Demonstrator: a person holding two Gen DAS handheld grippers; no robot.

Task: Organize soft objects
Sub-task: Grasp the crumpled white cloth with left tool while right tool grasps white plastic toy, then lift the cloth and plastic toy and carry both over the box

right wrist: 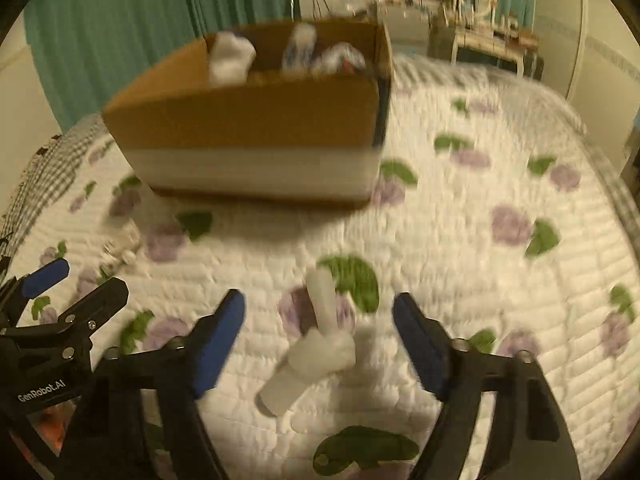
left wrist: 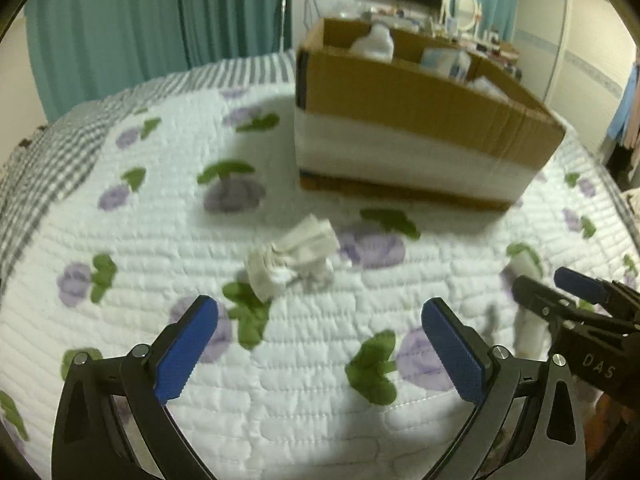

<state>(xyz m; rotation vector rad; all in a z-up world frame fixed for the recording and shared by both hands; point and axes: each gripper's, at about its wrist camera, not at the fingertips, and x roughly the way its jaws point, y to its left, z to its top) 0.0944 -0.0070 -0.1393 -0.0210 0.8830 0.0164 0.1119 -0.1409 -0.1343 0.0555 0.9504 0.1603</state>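
A knotted white cloth (right wrist: 316, 354) was seen lying on the flowered quilt (right wrist: 480, 248), just ahead of and between the blue pads of the right gripper (right wrist: 318, 344). Its long axis ran from near-left to far, with one slim end pointing away toward the cardboard box (right wrist: 256, 120) and the thicker end angled toward the camera's lower left. Nothing was gripped; the right jaws were spread wide with the cloth in the gap, untouched by either pad as far as the blur allowed.

A second crumpled white cloth (left wrist: 292, 254) was spotted farther left on the quilt, ahead of the left gripper (left wrist: 320, 352), whose jaws were likewise held wide and empty. That cloth lay slanted, lower left to upper right. The box stood beyond both, holding white soft items (left wrist: 374, 42). Teal curtains (left wrist: 160, 20) were hung behind.
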